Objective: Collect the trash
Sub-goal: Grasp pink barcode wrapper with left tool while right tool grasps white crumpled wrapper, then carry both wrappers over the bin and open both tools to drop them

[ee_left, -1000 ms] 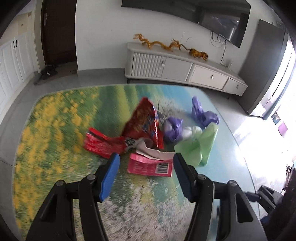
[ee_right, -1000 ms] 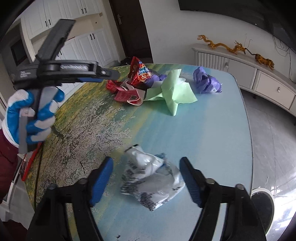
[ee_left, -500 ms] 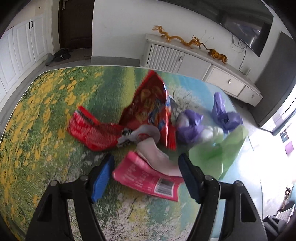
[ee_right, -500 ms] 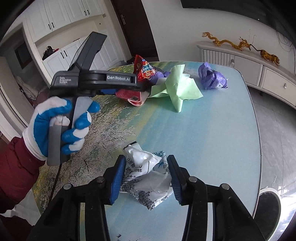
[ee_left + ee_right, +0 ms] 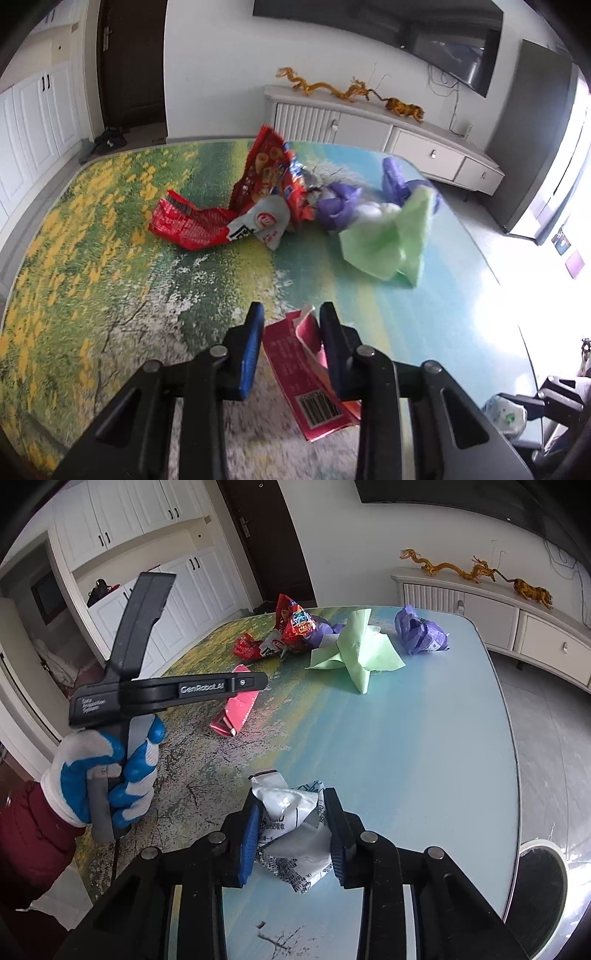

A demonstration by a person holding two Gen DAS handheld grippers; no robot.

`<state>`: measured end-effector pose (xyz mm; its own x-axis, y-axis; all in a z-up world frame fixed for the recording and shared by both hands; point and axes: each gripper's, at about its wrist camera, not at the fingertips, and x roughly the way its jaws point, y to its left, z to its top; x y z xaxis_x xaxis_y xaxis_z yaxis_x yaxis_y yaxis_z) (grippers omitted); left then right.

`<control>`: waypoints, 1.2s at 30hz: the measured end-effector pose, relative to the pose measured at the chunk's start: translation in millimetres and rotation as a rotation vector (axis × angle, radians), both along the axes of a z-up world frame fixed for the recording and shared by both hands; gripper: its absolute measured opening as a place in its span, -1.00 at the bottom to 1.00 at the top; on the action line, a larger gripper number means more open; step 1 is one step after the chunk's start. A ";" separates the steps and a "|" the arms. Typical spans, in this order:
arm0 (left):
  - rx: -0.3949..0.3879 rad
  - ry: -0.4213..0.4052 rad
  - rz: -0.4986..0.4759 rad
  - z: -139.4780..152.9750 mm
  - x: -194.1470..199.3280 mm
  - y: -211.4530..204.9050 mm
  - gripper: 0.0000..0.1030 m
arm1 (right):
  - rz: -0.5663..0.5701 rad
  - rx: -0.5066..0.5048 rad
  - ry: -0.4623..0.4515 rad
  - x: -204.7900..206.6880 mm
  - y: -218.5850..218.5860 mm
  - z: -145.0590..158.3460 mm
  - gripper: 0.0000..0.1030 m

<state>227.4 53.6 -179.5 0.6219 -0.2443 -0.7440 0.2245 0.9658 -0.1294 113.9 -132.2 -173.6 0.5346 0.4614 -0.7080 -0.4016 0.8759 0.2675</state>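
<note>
Clamping a crumpled pink cardboard packet (image 5: 308, 373) between its blue pads, the left hand-held gripper (image 5: 291, 345) holds it above the tabletop (image 5: 110, 236), whose surface is printed with a green and yellow meadow on one side and pale blue on the other; in the right wrist view the same packet (image 5: 236, 710) hangs from that gripper's tip (image 5: 255, 686), and a blue and white gloved hand (image 5: 110, 775) squeezes the grip. The right hand-held gripper (image 5: 291, 830) is closed on a crumpled white and silver printed wrapper (image 5: 291, 830), which sits between its pads at the near edge of the pale blue area. Farther back, a heap of trash lies on the tabletop: a red snack bag (image 5: 269, 177) standing up, a flattened red wrapper (image 5: 188, 223) to its left with a grey-white flap touching it, a purple plastic bag (image 5: 338, 206) just beside the snack bag, and a folded light green paper sheet (image 5: 391, 240) leaning against it. A second crumpled purple bag (image 5: 419, 631) lies apart near the far right corner.
</note>
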 end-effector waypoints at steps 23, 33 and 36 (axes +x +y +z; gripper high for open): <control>-0.161 -0.028 -0.450 91.5 -58.3 -224.6 -0.46 | -0.631 0.112 -0.121 -82.2 -231.5 33.8 -0.43; -0.105 0.129 -0.568 37.5 -49.3 -367.4 -0.32 | -0.850 0.068 0.021 -80.9 -312.9 -30.7 -0.15; -0.102 0.180 -0.591 18.7 -45.6 -396.5 -0.18 | -0.894 0.056 0.047 -83.2 -324.8 -44.7 0.02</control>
<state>181.8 -342.9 -160.8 0.2270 -0.5841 -0.7793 0.6828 0.6660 -0.3004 30.7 -457.0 -218.3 0.6814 -0.0793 -0.7276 0.4373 0.8412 0.3179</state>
